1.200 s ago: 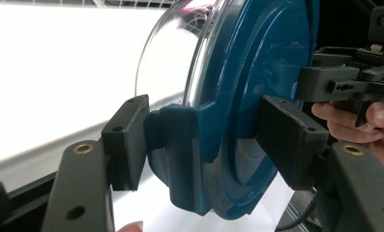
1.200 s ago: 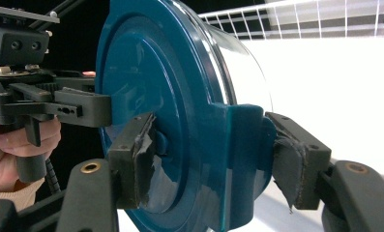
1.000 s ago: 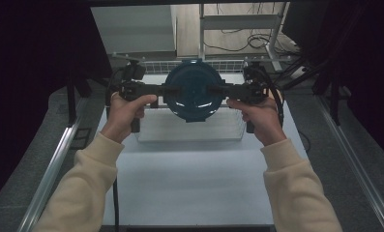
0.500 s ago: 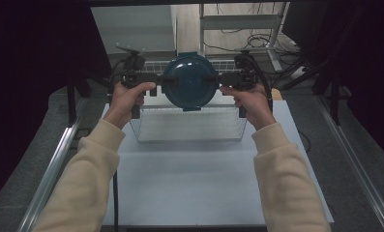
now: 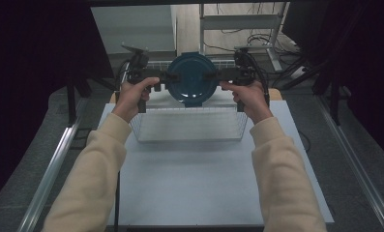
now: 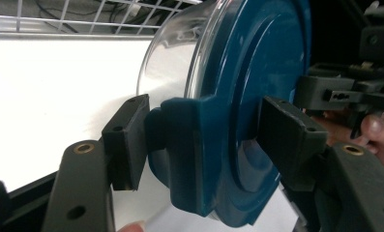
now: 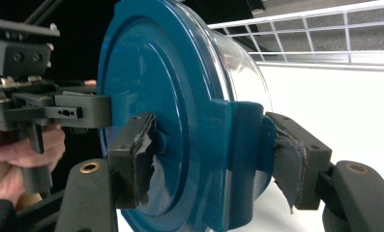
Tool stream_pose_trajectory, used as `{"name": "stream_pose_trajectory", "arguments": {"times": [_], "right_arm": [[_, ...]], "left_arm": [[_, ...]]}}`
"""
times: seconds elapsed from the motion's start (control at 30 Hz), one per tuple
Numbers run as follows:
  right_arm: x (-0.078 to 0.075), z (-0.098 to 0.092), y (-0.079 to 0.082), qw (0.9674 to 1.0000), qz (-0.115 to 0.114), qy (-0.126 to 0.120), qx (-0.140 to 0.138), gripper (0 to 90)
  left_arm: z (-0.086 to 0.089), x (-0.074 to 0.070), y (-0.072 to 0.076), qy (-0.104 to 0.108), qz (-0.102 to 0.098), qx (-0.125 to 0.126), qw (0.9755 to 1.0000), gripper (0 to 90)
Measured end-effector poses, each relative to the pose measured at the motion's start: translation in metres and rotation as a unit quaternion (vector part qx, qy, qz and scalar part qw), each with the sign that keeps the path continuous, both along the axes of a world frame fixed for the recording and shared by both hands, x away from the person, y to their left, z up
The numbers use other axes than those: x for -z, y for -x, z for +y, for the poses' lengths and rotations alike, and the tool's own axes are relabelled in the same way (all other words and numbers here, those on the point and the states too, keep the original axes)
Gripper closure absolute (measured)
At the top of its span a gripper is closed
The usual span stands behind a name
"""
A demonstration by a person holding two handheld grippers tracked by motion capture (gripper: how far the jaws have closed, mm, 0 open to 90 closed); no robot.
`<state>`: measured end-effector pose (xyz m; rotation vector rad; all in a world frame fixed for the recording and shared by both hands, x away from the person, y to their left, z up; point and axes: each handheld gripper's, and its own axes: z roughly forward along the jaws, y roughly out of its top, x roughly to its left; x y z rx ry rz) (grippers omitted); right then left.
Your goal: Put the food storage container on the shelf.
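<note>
gripping opposite lid tabs of the blue-lidded clear container (image 5: 192,79), the left gripper (image 5: 166,77) and right gripper (image 5: 217,76) each clamp one side so it hangs level, lid facing the person, above the wire basket's (image 5: 189,126) far rim.
</note>
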<state>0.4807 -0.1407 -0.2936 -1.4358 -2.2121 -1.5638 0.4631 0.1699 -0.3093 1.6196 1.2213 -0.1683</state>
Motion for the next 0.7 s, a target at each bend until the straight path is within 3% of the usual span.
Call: {"name": "stream_pose_trajectory", "arguments": {"times": [0.07,0.13,0.17,0.2,0.23,0.4,0.6,0.7], "right_arm": [[0.001,0.000,-0.002,1.0000,0.006,-0.004,0.005,37.1],[0.003,0.000,-0.006,0.9996,0.019,-0.013,0.014,36.8],[0.005,-0.002,-0.011,0.9987,0.038,-0.024,0.023,36.4],[0.005,-0.002,-0.011,0.9987,0.038,-0.024,0.023,36.4],[0.008,-0.003,-0.015,0.9971,0.058,-0.033,0.036,34.6],[0.017,-0.004,-0.023,0.9939,0.089,-0.045,0.047,32.4],[0.024,-0.006,-0.028,0.9919,0.098,-0.059,0.056,31.0],[0.027,-0.007,-0.027,0.9915,0.098,-0.065,0.056,30.2]], "left_arm": [[0.001,0.001,-0.002,0.006,0.003,-0.002,1.0000,37.6],[0.001,0.003,-0.006,0.016,0.013,-0.009,0.9997,37.9],[0.001,0.005,-0.008,0.025,0.019,-0.010,0.9995,38.3],[0.002,0.007,-0.011,0.033,0.028,-0.011,0.9990,38.3],[0.000,0.011,-0.016,0.044,0.043,-0.017,0.9980,37.9],[0.000,0.021,-0.026,0.063,0.063,-0.023,0.9957,35.7],[-0.001,0.026,-0.030,0.072,0.065,-0.031,0.9948,34.2],[-0.004,0.026,-0.027,0.062,0.047,-0.029,0.9966,31.8]]}}
